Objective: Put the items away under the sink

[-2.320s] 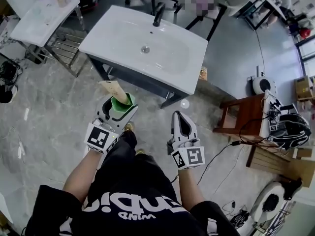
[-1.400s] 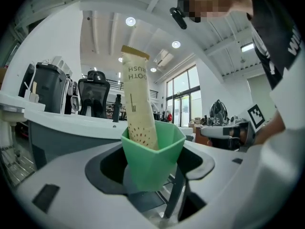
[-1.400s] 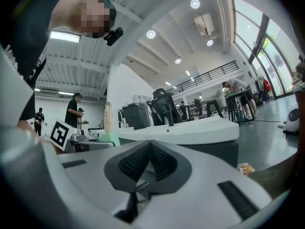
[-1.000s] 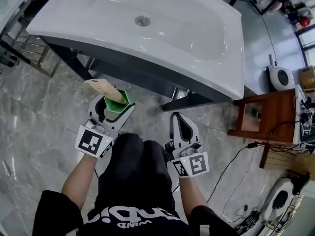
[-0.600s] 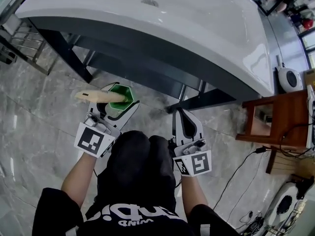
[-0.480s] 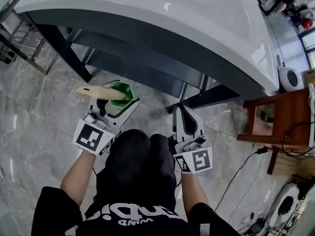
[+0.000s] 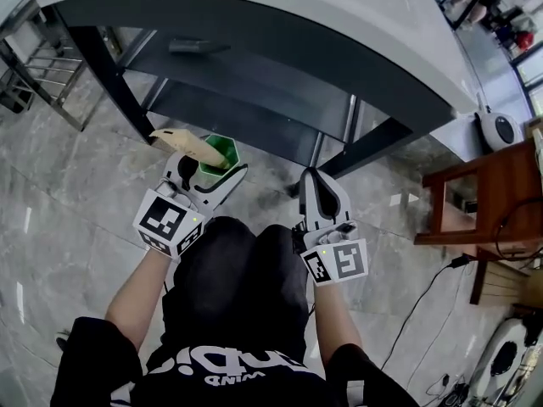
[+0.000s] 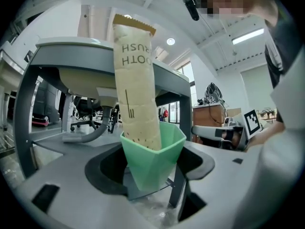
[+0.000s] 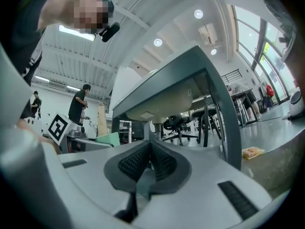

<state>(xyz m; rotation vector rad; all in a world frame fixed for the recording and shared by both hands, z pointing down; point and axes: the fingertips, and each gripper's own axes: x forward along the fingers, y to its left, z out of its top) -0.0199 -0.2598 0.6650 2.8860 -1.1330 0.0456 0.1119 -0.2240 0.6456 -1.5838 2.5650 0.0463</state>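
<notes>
Now: faceted green plastic cup point(image 8: 153, 162), hexagonal rim, clamped between the left gripper's point(image 7: 214, 166) smooth grey jaws. A matte kraft-paper toothbrush packet point(image 8: 136, 85) stands in it, leaning toward 10 o'clock in the head view. Right gripper point(image 7: 318, 189), at 3 o'clock of the left: ribbed black pads pressed together, empty. Versus a second ago: both grippers lower, and the glossy white sink point(image 7: 356, 15) is seen edge-on, underside showing.

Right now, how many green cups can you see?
1: the green cup, gripped in the left claw, with a toothbrush packet standing in it. Others may be hidden.
</notes>
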